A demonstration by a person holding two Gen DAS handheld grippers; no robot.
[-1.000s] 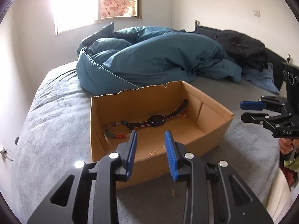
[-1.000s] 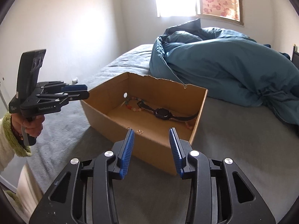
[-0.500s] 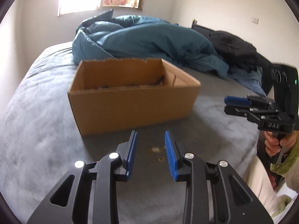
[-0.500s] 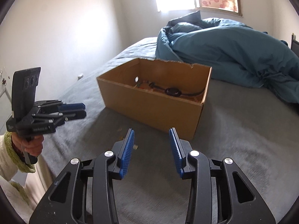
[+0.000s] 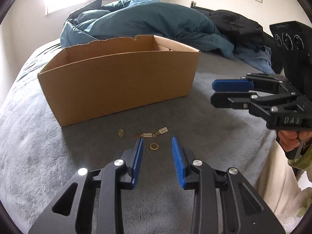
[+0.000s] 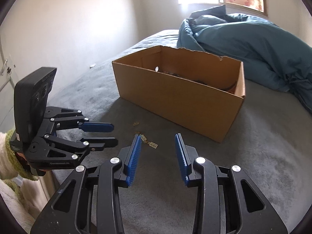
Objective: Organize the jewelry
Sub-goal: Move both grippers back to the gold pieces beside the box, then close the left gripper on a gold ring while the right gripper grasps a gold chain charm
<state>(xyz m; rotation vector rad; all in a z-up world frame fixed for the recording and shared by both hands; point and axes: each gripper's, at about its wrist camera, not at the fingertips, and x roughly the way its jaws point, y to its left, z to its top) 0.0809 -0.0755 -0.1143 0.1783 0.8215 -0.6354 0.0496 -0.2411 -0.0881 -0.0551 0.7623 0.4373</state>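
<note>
**Down low, both hand-held grippers line up on the loose gold pieces**

Closest in, the left hand-held gripper (image 5: 157,146) hangs angled down over the grey bed cover (image 5: 214,126) with its blue pads parted and nothing between them. A small gold ring (image 5: 154,146) lies on the cover straight ahead in the gap between the fingertips, which suggests this is the piece being lined up. Just past the tips sits a gold chain with two flat charms (image 5: 155,134), and off to the left of it a small gold earring-like piece (image 5: 120,132); its exact kind is too small to tell.

To the right, the right hand-held gripper (image 6: 157,142) also holds nothing, and its jaws are closing slightly over bare cover; the chain lies just by its left fingertip.

Beyond the jewelry stands the open cardboard box (image 5: 117,85), probably the collecting place, since something dark lies inside it in the right wrist view. Farther back a teal duvet (image 5: 140,19) is heaped up, leaving the near stretch of bed for sorting.
</note>
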